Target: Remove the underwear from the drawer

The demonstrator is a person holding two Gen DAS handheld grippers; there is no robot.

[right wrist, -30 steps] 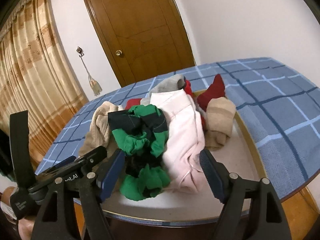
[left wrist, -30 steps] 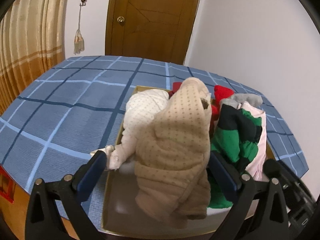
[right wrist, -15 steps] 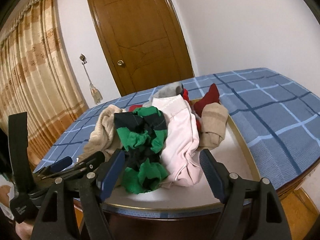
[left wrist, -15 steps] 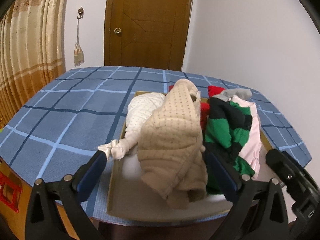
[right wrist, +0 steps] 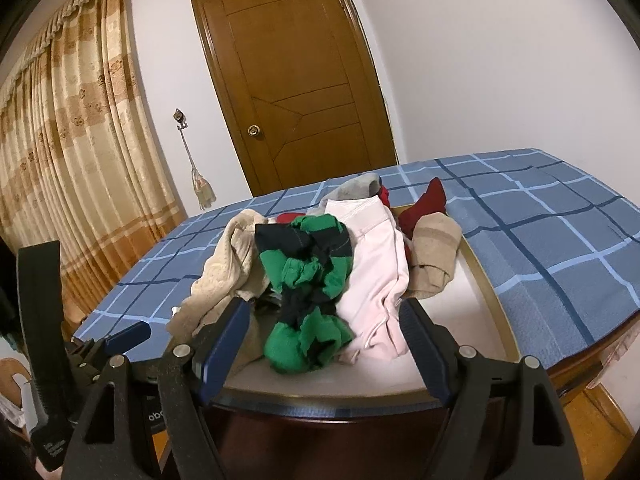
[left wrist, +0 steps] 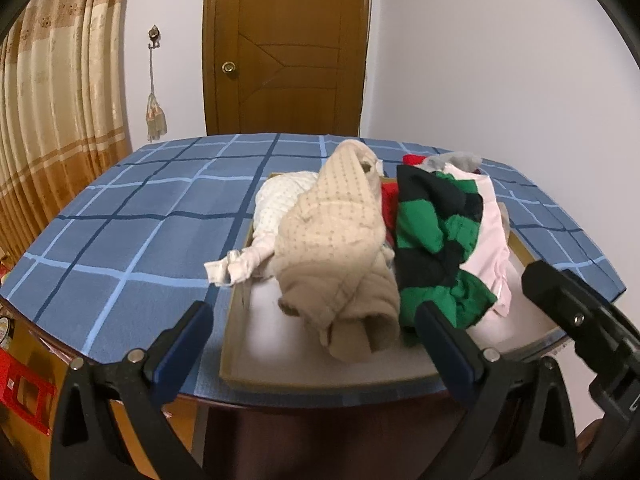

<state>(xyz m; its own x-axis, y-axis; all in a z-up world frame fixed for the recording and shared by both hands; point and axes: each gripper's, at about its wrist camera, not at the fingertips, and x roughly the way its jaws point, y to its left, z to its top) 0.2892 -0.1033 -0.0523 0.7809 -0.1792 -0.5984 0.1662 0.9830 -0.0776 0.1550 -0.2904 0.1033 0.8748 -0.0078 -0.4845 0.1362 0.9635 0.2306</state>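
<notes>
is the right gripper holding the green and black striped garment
No, the right gripper is open and empty, short of the green striped garment.

Sitting on the table (left wrist: 120, 240), toward its near right edge: drawer (left wrist: 234, 344). Lying heaped in the drawer, left to right: dotted garment (left wrist: 280, 208), knit garment (left wrist: 340, 248), striped garment (left wrist: 436, 240), pale garment (left wrist: 490, 232). Standing behind the table: door (left wrist: 286, 48). Hanging left of the door: curtain (left wrist: 52, 120).
</notes>
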